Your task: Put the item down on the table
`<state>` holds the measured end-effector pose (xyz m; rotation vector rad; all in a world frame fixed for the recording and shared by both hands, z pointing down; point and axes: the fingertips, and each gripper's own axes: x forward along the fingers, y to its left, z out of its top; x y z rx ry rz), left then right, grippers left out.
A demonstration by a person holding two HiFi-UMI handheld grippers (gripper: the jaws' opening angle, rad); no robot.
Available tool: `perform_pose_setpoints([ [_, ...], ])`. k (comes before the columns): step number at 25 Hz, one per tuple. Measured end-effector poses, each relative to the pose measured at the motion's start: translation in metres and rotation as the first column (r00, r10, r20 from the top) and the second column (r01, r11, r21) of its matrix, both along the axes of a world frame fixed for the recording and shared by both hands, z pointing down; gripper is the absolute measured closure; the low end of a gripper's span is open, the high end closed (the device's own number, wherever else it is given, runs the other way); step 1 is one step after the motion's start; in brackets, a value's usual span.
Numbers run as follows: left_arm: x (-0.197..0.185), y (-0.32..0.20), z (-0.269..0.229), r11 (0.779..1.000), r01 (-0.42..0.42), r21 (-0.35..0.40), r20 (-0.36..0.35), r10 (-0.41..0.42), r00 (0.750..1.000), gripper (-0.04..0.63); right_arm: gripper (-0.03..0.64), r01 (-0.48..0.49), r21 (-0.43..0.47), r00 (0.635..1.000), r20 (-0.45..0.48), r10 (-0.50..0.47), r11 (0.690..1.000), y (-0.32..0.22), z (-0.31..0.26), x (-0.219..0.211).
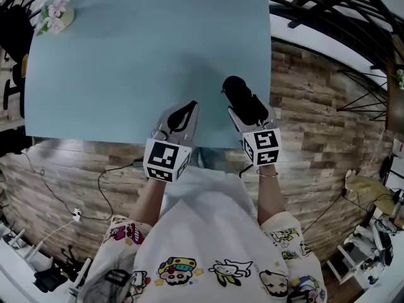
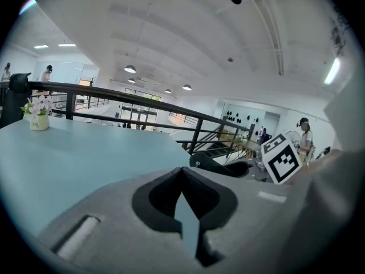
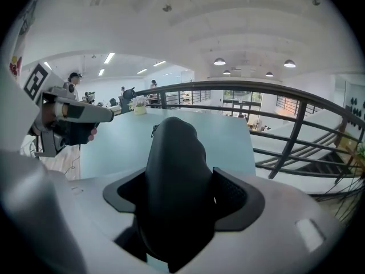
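**Black case held over the blue table**

The room is big and bright, with a white roof, round lamps and a dark rail running round a light blue table (image 1: 145,55). The floor below is brown wood. A little pot of flowers (image 1: 57,14) sits on the far left corner of the table.

A person stands at the near edge and holds tongs in each hand. The right tongs (image 1: 246,109) grip a fat black case (image 3: 174,176) with a zip. The jaws stand wide because the case is thick, and they press on both of its sides. The case pokes out past the tips and sits over the near right part of the table. I cannot tell if it touches the top yet.

The left tongs (image 1: 188,108) are closed and hold nothing. They point at the table just beside the right tongs, to the left.

I think the putting down is not done, because the case is in the jaws.

What could go wrong? The case is close to the near edge and not far from the right edge. If the jaws let go while it is high up, it could bounce or roll and fall to the floor. The case is round, so it may tip over when it lands. The left tongs are close, so they could bump it too.
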<state>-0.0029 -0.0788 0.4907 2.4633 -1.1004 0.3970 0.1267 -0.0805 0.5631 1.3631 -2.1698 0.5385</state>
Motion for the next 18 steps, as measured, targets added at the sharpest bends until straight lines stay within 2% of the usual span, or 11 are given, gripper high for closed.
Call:
perform_pose_setpoints([
  [18, 0.016, 0.003, 0.042, 0.998, -0.029, -0.06, 0.01, 0.03, 1.0, 0.595, 0.264, 0.093, -0.069, 0.992, -0.08, -0.099, 0.993, 0.002, 0.053, 0.0],
])
